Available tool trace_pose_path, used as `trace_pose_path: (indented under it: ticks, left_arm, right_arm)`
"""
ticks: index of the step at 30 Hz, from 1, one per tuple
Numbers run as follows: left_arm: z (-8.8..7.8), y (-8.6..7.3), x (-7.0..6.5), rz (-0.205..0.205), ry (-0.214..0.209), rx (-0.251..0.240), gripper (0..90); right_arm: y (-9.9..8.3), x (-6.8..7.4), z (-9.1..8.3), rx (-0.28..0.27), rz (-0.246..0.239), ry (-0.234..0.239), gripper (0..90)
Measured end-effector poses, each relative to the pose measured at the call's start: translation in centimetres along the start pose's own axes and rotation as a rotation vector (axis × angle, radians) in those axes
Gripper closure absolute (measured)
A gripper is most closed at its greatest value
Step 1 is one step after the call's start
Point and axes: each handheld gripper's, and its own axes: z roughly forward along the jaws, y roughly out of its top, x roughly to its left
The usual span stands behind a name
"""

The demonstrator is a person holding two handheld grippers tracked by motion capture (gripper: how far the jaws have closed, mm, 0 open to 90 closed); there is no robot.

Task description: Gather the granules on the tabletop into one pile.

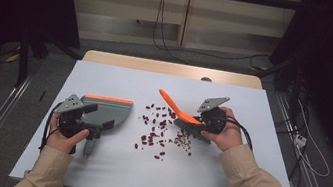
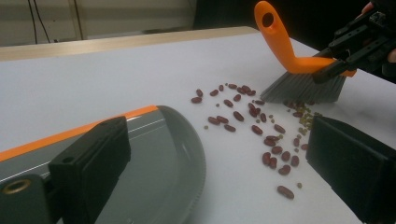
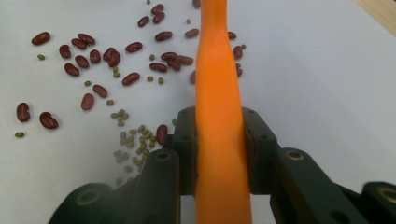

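Your right gripper (image 1: 200, 121) was clamped on the smooth orange plastic handle of the hand brush (image 1: 177, 109), whose grey bristles (image 2: 303, 87) rested on the table right of centre, the handle slanting up toward the far edge. Glossy oval red beans (image 1: 154, 127) and tiny round green ones (image 1: 182, 140) lay scattered at the table's middle, just left of the bristles. Near the left edge sat the grey dustpan (image 1: 111, 112), a shallow curved tray with an orange strip along its straight side; your left gripper (image 1: 86, 121) was at it, but I could not tell whether its jaws gripped. The table (image 1: 241, 186) had a matte, pale top, with dark curtains and trailing cables behind.
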Motion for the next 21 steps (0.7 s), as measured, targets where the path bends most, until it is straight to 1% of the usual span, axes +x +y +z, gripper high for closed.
trace_pose_path:
  ticks: [2, 4, 5, 8, 10, 11, 12, 14, 15, 17, 18, 19, 20, 21]
  left_arm:
    - [0.0, 0.0, 0.0, 0.004, 0.001, 0.004, 6.3]
    - [0.1, 0.0, -0.1, 0.003, -0.002, 0.010, 6.3]
    - [0.1, 0.0, -0.1, 0.004, -0.006, 0.006, 6.3]
    - [0.1, 0.0, -0.1, 0.002, -0.007, 0.007, 6.3]
    - [0.2, 0.0, 0.0, -0.003, -0.007, 0.006, 6.3]
    - [0.2, -0.1, 0.0, -0.006, -0.007, 0.007, 6.3]
    - [0.3, -0.1, 0.0, -0.005, -0.009, 0.009, 6.3]
    - [0.3, -0.1, 0.0, -0.005, -0.009, 0.014, 6.3]
    - [0.3, -0.1, 0.0, -0.007, -0.011, 0.012, 6.3]
    - [0.3, -0.1, 0.1, -0.007, -0.011, 0.009, 6.3]
    - [0.3, -0.1, 0.1, -0.007, -0.010, 0.009, 6.3]
    - [0.3, -0.1, 0.1, -0.009, -0.012, 0.007, 6.3]
    - [0.3, -0.1, 0.1, -0.011, -0.011, 0.007, 6.3]
    - [0.3, -0.1, 0.2, -0.009, -0.007, 0.009, 6.3]
  right_arm:
    - [0.1, -0.3, -0.4, -0.027, 0.027, -0.006, 71.2]
    - [0.2, -1.0, -0.6, -0.054, 0.048, -0.016, 71.2]
    - [0.2, -1.4, -0.7, -0.058, 0.061, -0.024, 71.2]
    - [0.5, -2.6, -0.2, -0.071, 0.076, -0.053, 71.2]
    - [0.9, -3.5, 0.3, -0.082, 0.082, -0.061, 71.2]
    - [1.1, -3.8, 0.7, -0.090, 0.087, -0.073, 71.2]
    - [1.4, -4.3, 1.1, -0.085, 0.085, -0.088, 71.2]
    - [1.9, -4.8, 1.9, -0.087, 0.079, -0.100, 71.2]
    - [2.1, -5.1, 2.4, -0.091, 0.086, -0.094, 71.2]
    - [2.7, -5.5, 3.3, -0.097, 0.081, -0.089, 71.2]
    - [3.0, -5.6, 3.8, -0.100, 0.067, -0.078, 71.1]
    - [3.3, -5.6, 4.3, -0.100, 0.065, -0.079, 71.2]
    - [3.5, -5.6, 4.7, -0.094, 0.046, -0.085, 71.1]
    - [3.7, -5.6, 5.1, -0.083, 0.038, -0.077, 71.1]
